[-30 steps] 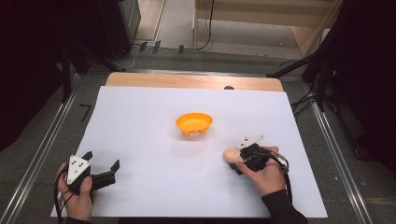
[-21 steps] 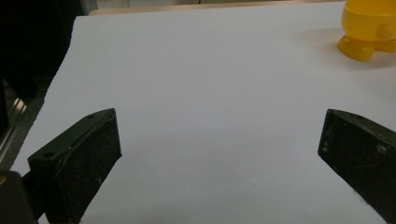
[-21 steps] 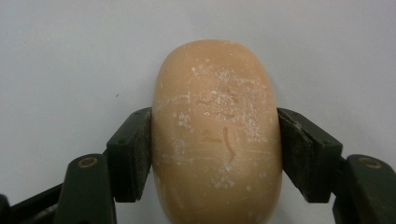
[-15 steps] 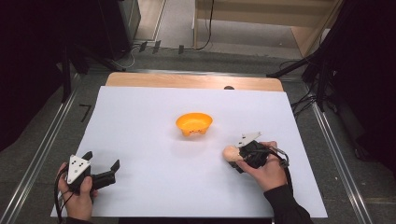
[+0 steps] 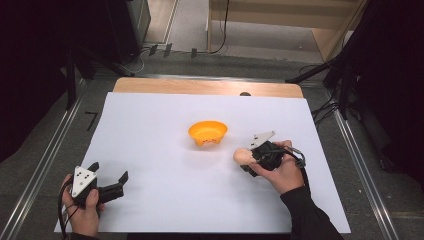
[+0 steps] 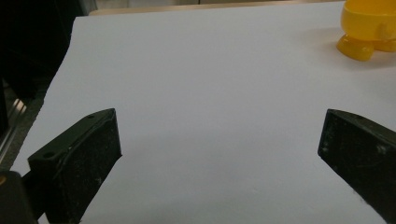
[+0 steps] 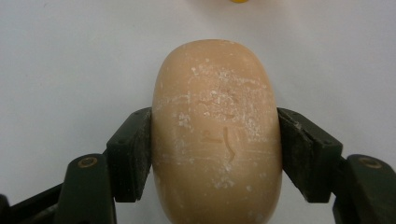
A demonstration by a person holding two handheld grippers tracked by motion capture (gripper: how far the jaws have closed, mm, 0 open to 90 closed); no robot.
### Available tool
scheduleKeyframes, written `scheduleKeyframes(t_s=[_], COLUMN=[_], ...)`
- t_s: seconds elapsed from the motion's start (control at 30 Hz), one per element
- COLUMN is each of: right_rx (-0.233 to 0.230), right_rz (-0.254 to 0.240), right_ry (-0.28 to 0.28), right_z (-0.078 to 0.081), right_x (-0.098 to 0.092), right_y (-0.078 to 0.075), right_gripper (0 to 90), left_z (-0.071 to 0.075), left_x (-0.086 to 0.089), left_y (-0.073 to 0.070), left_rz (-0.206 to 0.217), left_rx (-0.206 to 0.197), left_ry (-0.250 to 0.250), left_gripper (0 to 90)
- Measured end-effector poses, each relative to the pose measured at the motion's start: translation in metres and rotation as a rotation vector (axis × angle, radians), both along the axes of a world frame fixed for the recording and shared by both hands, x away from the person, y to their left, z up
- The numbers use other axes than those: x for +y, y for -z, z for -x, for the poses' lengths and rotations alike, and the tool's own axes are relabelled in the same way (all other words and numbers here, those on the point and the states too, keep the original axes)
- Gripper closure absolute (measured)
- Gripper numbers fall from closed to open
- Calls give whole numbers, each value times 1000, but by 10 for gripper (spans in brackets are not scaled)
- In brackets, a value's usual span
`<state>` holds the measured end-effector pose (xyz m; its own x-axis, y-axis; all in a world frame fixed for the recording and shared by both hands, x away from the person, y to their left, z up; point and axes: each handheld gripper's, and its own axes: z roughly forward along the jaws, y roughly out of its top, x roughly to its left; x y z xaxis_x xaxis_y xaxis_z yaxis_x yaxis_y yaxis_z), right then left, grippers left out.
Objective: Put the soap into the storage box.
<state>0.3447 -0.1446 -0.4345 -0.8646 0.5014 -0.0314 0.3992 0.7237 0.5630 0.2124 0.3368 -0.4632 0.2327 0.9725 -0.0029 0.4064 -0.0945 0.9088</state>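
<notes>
Soap bar [image 7: 217,135] sits clamped in the right gripper [image 5: 248,161], now raised slightly. Bowl [image 5: 207,133] lies just ahead: delivery looks next. Left gripper [image 5: 107,185] rests wide open.

The right gripper [image 5: 246,159], clamped on the tan lump [image 5: 242,156], has lifted slightly — seemingly toward the orange bowl [image 5: 207,132].

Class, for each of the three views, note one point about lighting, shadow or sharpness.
High view: white sheet evenly lit, surroundings dark, soft shadow beneath the orange bowl. Left gripper view: near tongs soft-edged, bowl casts a faint shadow. Right gripper view: tan oval soap sharp, surface scratches plainly legible.
</notes>
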Motion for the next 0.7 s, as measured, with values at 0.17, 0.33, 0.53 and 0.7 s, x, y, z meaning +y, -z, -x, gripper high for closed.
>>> scheduleKeyframes(t_s=[0.17,0.33,0.53,0.7], right_rx=[-9,-9,-25,-38], right_rz=[10,17,19,27], right_ry=[-12,-43,-88,-121], right_z=[-7,-13,-19,-25], right_x=[7,16,26,34], right_y=[-4,-10,-16,-21], right_gripper=[329,329,329,329], left_z=[0,0,0,0], left_x=[0,0,-1,-1], left_y=[0,0,0,0], left_rz=[-1,-2,-4,-4], left_rx=[0,0,0,0], left_ry=[-1,-1,-2,-1], left_gripper=[0,0,0,0])
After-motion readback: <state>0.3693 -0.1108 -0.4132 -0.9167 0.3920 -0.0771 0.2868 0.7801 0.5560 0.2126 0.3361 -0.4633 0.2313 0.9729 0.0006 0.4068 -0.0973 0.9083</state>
